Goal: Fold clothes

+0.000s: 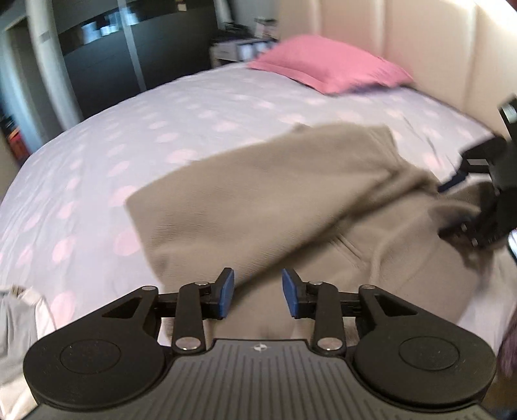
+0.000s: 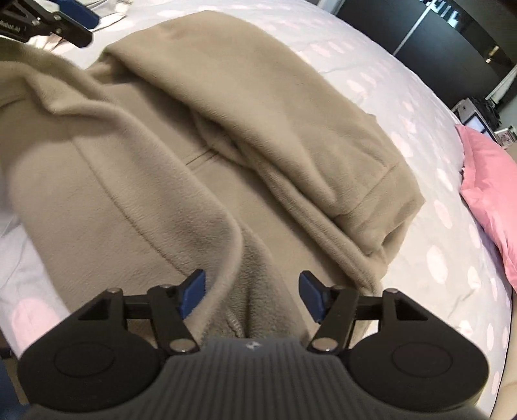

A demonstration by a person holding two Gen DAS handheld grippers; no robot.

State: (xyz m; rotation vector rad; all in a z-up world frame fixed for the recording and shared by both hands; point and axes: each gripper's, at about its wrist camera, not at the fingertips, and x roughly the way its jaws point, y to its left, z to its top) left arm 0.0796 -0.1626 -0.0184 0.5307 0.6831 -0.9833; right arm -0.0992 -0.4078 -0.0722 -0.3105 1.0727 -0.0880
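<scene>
A taupe fleece garment lies rumpled on the bed, one part folded over the rest. My left gripper hovers over its near edge, blue pads apart and pressing on nothing. It also shows at the top left of the right wrist view. My right gripper stands open, wider, over a raised fold of the fleece; the fold runs up between the pads without being pinched. In the left wrist view the right gripper is blurred at the right edge, over the garment's far side.
The bedspread is pale lilac with pink dots. A pink pillow lies against the cream padded headboard. A pale grey-white cloth sits at the bed's near left edge. Dark wardrobes stand beyond the bed.
</scene>
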